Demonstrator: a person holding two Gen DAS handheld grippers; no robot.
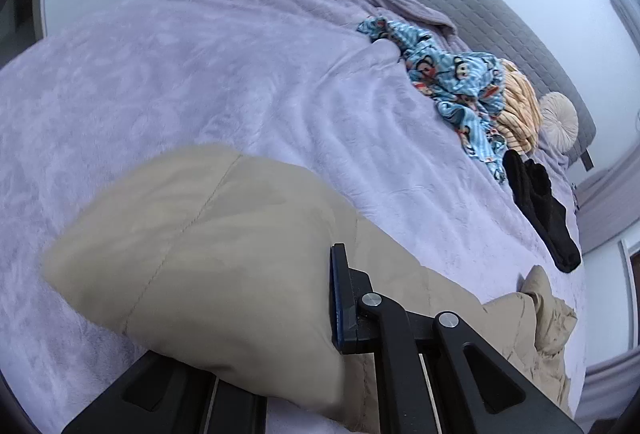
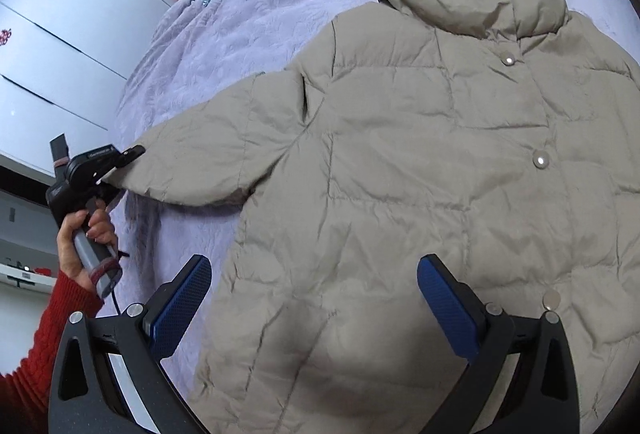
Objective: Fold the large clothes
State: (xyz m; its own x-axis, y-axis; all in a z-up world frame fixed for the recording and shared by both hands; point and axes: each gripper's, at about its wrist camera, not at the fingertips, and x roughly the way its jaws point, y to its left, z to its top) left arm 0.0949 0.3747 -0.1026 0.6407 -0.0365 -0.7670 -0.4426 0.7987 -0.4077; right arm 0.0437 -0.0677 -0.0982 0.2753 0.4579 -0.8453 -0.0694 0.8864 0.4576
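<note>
A big beige puffy coat (image 2: 420, 162) is spread out flat on the bed, front side up, with its snap buttons (image 2: 540, 159) showing and its collar (image 2: 480, 6) pointing toward the far end. One sleeve (image 2: 200, 166) is stretched out to the side, and its cuff is pinched in the left gripper (image 2: 120, 164), which is closed on the cloth. From the left wrist view, the sleeve (image 1: 192, 242) fills the space between the fingers. The right gripper (image 2: 314, 302) is held wide open above the bottom part of the coat, and nothing is held in it.

The step in hand looks like the sleeve fold. It would be done well if the sleeve were carried across the chest and laid down flat, with the cuff kept tight in the gripper until it lands. The coat is thick and full of air, so it will likely spring back up. The body could be pressed down by the right gripper so that it is not dragged along.

The bed is covered by a soft purple blanket (image 2: 224, 46) with small wrinkles in it. A blue cartoon cloth (image 1: 460, 82), a striped yellow cloth (image 1: 518, 106) and a black cloth (image 1: 540, 210) are piled farther up the bed, well apart from the coat. A gray headboard (image 1: 480, 10) and a small round cushion (image 1: 558, 116) are seen past them. White cupboard doors (image 2: 52, 46) stand beside the bed.
</note>
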